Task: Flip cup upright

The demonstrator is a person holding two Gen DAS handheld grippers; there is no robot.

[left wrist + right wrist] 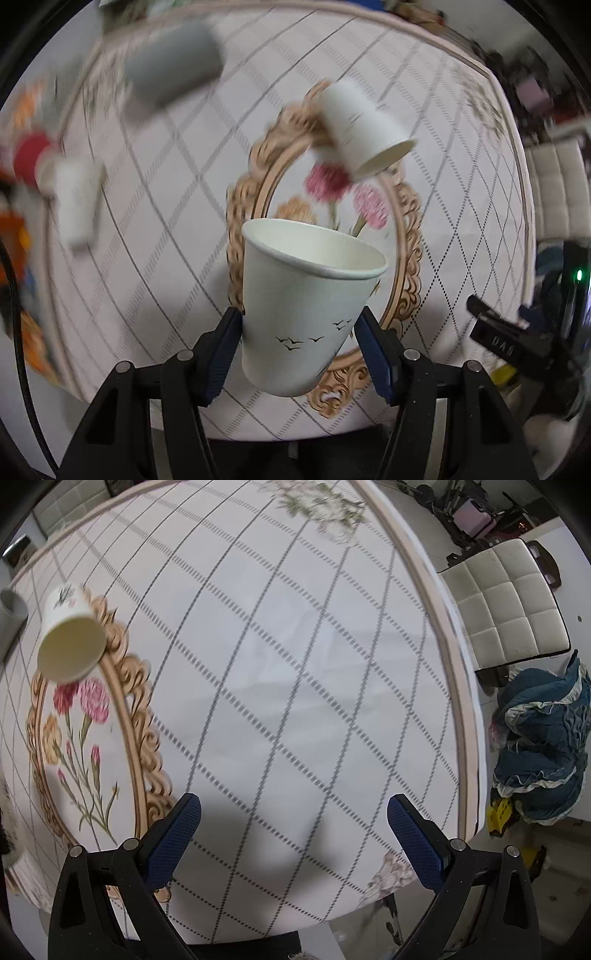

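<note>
Above the near edge of the round table with the white diamond-grid cloth (295, 664), the left gripper (299, 347) is clamping a white paper cup printed with small black birds (303, 314) by its lower wall, mouth tilted upward, lifted off the cloth. The right gripper (293, 834) is hovering over bare cloth, jaws spread wide, gripping nothing. A second white paper cup (362, 129) is lying on its side near the centre flower medallion (332, 206).
</note>
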